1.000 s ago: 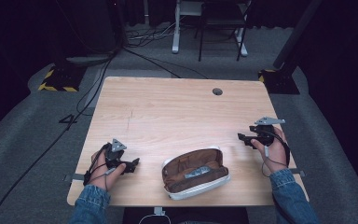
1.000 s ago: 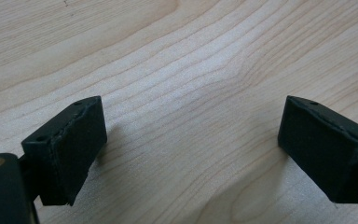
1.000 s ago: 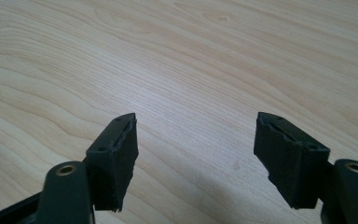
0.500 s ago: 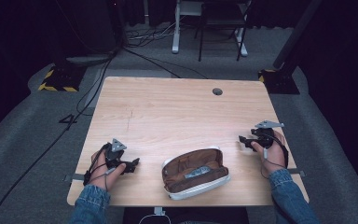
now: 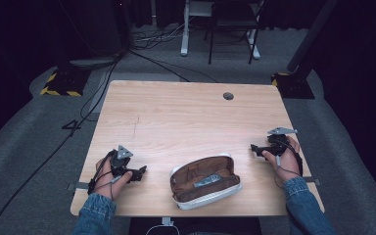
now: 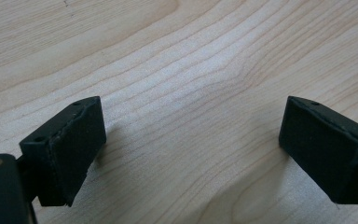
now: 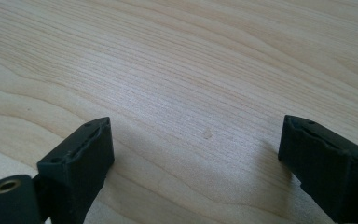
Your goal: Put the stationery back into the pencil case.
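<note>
1. My left gripper (image 5: pixel 139 172) rests low on the light wooden table (image 5: pixel 186 117), jaws wide apart with bare wood between them in the left gripper view (image 6: pixel 191 140).
2. My right gripper (image 5: pixel 254 149) is down near the right edge of the table. Its jaws have just been opening and now stand wide apart, nothing between them but wood grain in the right gripper view (image 7: pixel 193 140).
3. The open brown pouch with grey-white zipped rim (image 5: pixel 205 181) lies between the two grippers, just off the left jaws' tips and well apart from the right jaws, close to the near edge of the table. A small grey flat item (image 5: pixel 206 180) sits inside it; I cannot tell what it is.
4. Progress, my read: the item looks already placed in the pouch and both grippers are off it. Likely left: closing the zip, which is still open.
5. Room: lots of bare wood ahead of both jaw pairs. Tight spots are the near edge under the pouch and the right edge beside the right gripper.
</note>
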Motion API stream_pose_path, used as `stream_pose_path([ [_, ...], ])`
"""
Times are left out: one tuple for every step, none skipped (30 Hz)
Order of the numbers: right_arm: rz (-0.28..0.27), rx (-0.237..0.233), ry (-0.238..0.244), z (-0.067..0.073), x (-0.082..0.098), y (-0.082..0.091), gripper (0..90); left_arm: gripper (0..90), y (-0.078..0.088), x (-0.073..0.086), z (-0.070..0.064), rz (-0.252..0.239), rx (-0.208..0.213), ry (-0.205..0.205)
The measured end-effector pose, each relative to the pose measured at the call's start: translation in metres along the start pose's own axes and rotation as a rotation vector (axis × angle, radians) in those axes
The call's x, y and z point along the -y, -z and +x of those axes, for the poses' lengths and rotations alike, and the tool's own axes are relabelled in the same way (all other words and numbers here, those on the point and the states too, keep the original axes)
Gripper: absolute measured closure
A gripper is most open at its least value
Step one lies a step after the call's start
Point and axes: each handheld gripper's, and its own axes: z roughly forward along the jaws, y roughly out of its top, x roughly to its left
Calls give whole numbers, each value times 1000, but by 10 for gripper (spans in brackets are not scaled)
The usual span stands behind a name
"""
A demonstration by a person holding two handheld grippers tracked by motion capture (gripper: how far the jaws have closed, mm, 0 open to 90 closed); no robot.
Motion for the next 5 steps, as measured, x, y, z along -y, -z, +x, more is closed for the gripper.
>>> stream_pose_path([
  [0, 0, 0, 0, 0, 0, 104, 73, 0, 0, 0, 0, 0, 0],
  [0, 1, 0, 0, 0, 0, 103, 73, 0, 0, 0, 0, 0, 0],
  [0, 2, 1, 0, 0, 0, 101, 73, 0, 0, 0, 0, 0, 0],
  [0, 3, 1, 0, 0, 0, 98, 73, 0, 0, 0, 0, 0, 0],
  [1, 3, 0, 0, 0, 0, 97, 73, 0, 0, 0, 1, -1, 0],
])
